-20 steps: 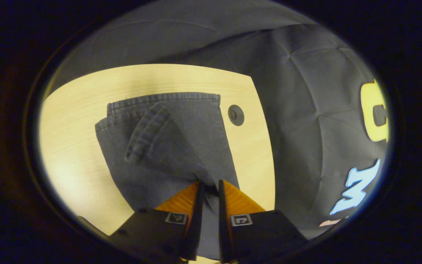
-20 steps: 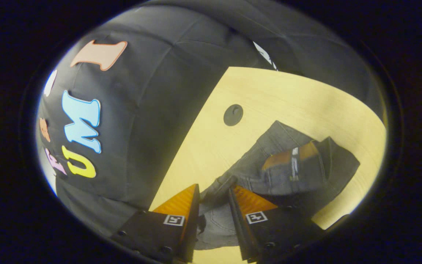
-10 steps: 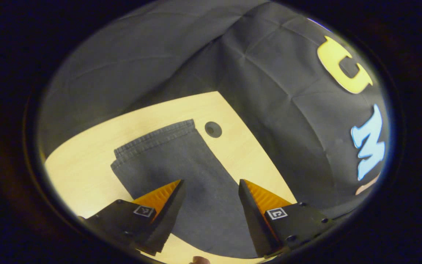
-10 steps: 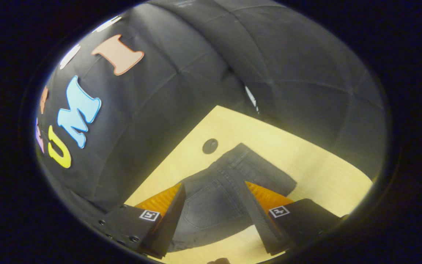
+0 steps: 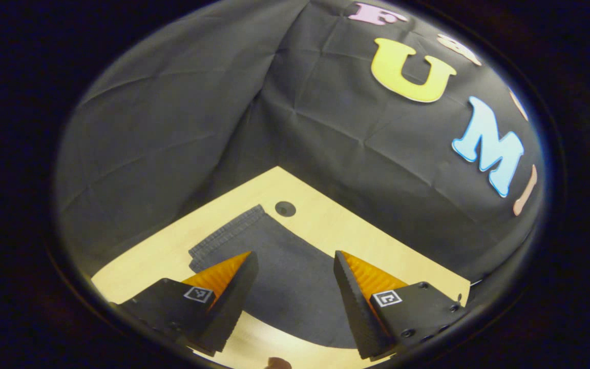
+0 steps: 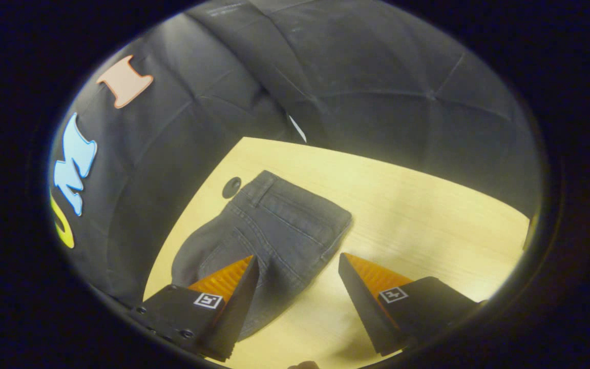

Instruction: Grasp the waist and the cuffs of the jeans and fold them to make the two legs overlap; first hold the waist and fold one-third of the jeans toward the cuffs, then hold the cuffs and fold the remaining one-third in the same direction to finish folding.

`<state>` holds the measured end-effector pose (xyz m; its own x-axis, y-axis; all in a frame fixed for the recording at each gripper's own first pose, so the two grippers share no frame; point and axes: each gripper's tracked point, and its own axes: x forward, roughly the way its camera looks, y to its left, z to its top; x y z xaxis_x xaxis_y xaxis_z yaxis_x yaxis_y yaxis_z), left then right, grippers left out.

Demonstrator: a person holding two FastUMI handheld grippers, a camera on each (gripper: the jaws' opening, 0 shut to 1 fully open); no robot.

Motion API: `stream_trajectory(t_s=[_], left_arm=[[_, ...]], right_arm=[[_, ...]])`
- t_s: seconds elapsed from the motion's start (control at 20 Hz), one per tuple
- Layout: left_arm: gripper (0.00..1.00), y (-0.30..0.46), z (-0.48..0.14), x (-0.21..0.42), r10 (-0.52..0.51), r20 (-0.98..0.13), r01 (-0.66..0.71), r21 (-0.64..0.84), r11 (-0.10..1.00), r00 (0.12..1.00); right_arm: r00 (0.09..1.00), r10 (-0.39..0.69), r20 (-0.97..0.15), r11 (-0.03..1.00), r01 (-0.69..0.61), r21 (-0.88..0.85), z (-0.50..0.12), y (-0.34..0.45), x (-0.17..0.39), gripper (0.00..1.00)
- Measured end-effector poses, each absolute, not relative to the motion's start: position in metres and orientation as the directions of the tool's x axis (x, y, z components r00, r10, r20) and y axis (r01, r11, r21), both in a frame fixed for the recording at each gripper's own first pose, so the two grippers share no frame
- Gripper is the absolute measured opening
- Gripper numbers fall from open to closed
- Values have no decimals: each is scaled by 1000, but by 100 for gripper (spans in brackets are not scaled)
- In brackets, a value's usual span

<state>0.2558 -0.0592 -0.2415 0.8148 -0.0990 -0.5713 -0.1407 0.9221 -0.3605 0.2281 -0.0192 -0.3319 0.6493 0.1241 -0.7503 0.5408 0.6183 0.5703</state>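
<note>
Where the black cloth wall (image 5: 182,123) drapes behind it, the pale wood table (image 6: 428,205) carries the dark jeans (image 6: 274,225), lying flat near the table's edge beside the wall. In the left gripper view the cuffs (image 5: 228,236) lie stacked, hems just beside a round dark grommet hole (image 5: 285,208); in the right gripper view the waist end (image 6: 269,189) sits just beside the same hole (image 6: 231,187), a back pocket and seams facing up. Left gripper (image 5: 295,256) hangs above the leg fabric, jaws spread wide, nothing between them. Right gripper (image 6: 299,259) likewise released, raised over the seat of the jeans, no contact. A small rounded shape sits at the bottom edge of each view, too small to tell
</note>
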Motion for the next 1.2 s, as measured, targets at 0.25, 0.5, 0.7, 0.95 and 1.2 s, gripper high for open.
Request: stream_trajectory(t_s=[0.25,0.5,0.7,0.95,1.2], left_arm=[[98,-67,-226,224,-107,-525,-80,-321,944,844],[97,-82,-221,199,-125,-512,-41,-302,953,850],[97,-85,-220,183,-130,-509,-45,-318,947,851],[97,-92,-206,164,-151,-487,-23,-333,943,860],[97,-106,-195,145,-173,-456,22,-317,948,873]], right_arm=[[668,83,-739,589,566,577,-339,-20,250,89],[665,129,-735,607,533,589,-344,-14,250,41],[723,179,-667,593,462,660,-318,-22,250,22],[819,120,-561,637,370,676,-239,-54,232,14],[925,45,-378,735,226,640,-159,-84,204,17]])
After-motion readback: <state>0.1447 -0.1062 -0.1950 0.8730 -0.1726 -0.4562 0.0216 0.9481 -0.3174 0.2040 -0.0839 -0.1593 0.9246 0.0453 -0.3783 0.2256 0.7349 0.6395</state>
